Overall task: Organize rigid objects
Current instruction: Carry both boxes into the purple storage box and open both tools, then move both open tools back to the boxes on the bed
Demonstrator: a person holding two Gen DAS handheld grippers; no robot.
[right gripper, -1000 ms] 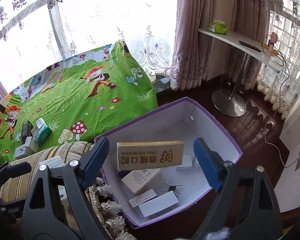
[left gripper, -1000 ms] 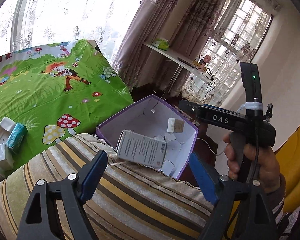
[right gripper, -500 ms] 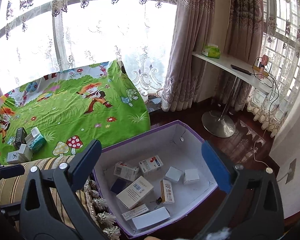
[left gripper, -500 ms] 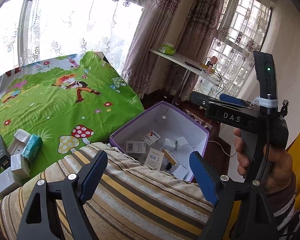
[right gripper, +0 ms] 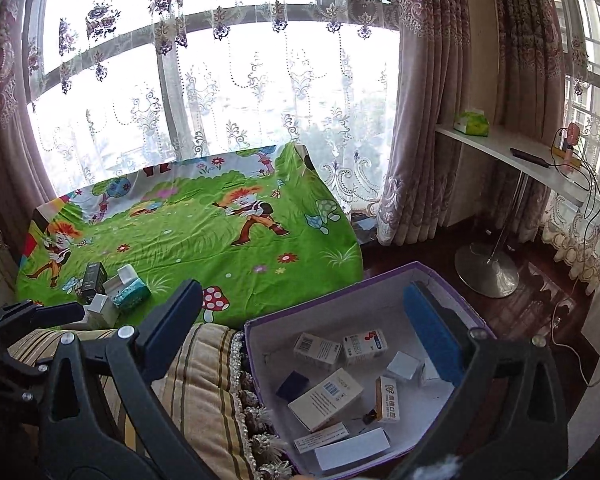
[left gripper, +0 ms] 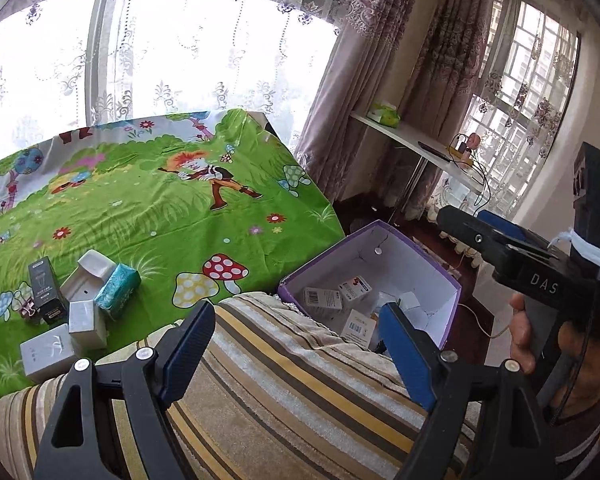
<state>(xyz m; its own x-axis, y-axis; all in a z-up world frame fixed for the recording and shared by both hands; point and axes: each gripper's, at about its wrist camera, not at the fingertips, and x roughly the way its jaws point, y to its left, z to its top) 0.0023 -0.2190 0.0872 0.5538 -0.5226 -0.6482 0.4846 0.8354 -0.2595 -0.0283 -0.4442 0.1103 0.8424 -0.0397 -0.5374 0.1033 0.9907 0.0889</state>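
Right wrist view: the right gripper (right gripper: pixel 304 328) is hanging over the purple-rimmed cardboard box with white inner walls (right gripper: pixel 440 276), its blue-padded jaws spread wide after just opening further, and nothing is sitting between them. Below, small cartons are lying loose on the box floor: a white carton with a barcode (right gripper: pixel 324 398) lying flat, an orange-and-white carton with printed characters (right gripper: pixel 387 399) on its side just beside it, a white carton with a red mark (right gripper: pixel 364 346) nearer the far wall, and a small dark blue box (right gripper: pixel 292 385) at the left.

In the left wrist view, the left gripper (left gripper: pixel 296 344) is hovering above a striped beige-and-brown cushion with a nubby woven surface (left gripper: pixel 284 392), its jaws also standing apart and pinching nothing. A hand (left gripper: pixel 548 340) is gripping the black handle of the other tool at the right edge.

More rigid items are waiting on the glossy green cartoon-printed cloth (left gripper: pixel 160 216): a tall black box (left gripper: pixel 46 288), a teal patterned packet (left gripper: pixel 118 290), a white open-topped carton (left gripper: pixel 88 270), and two plain grey-white boxes (left gripper: pixel 48 352), all clustered close together, some touching.
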